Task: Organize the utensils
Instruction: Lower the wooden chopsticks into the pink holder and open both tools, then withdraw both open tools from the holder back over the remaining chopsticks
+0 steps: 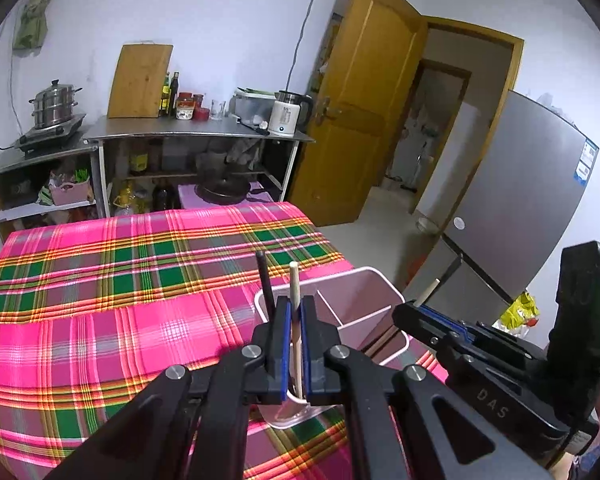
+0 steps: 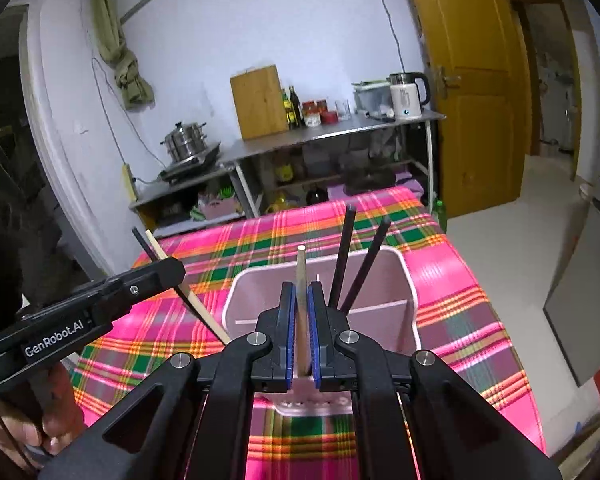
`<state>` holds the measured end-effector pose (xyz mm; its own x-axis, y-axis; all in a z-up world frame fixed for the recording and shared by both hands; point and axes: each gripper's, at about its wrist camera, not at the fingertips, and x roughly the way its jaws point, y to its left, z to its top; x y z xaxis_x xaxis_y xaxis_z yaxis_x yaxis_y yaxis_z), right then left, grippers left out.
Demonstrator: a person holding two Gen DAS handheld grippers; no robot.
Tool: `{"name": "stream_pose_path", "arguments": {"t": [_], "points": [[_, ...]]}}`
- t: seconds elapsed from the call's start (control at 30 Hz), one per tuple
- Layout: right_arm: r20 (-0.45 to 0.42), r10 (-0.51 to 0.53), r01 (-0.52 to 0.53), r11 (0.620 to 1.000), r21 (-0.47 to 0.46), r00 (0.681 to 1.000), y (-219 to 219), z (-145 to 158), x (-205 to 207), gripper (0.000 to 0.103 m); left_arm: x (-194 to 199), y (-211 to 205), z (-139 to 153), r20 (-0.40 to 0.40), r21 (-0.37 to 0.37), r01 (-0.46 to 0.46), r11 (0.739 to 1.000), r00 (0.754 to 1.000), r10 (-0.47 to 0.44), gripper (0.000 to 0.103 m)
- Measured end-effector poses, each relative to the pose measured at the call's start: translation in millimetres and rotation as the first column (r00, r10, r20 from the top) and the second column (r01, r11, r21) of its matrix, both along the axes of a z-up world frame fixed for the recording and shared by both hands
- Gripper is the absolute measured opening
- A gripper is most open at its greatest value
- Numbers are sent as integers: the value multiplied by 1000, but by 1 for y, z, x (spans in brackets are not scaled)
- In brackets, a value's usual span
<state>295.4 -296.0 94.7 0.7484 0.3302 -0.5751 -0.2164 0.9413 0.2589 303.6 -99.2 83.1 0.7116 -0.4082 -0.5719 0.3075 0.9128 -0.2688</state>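
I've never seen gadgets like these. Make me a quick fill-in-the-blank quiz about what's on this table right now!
1. The left gripper is clamped on a black chopstick and a ____ one.
2. The right gripper grips a single wooden chopstick above the ____ utensil holder.
3. Two ____ chopsticks already stand in the holder.
4. The tablecloth has a ____ pattern.

Missing words: wooden; pink; black; plaid

Two tongs (image 1: 296, 312), one pink holder (image 2: 404, 276), two wooden chopsticks (image 2: 301, 276), three black chopsticks (image 2: 346, 248)
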Motion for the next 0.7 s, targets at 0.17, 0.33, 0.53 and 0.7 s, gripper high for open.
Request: {"name": "stream_pose_path", "arguments": {"t": [0.17, 0.33, 0.53, 0.7], "points": [[11, 2, -2, 1000, -6, 1000, -1, 2, -9, 14, -7, 0, 0, 0, 4, 2, 1000, 1000, -2, 5], [41, -8, 8, 1000, 4, 999, -7, 12, -22, 16, -20, 11, 8, 19, -12, -16, 1000, 1000, 17, 11], [60, -5, 5, 1000, 14, 998, -11, 19, -41, 26, -42, 25, 18, 38, -12, -29, 1000, 999, 29, 12], [60, 4, -5, 1000, 21, 998, -9, 19, -62, 28, -68, 39, 20, 45, -15, -44, 999, 998, 44, 12]]}}
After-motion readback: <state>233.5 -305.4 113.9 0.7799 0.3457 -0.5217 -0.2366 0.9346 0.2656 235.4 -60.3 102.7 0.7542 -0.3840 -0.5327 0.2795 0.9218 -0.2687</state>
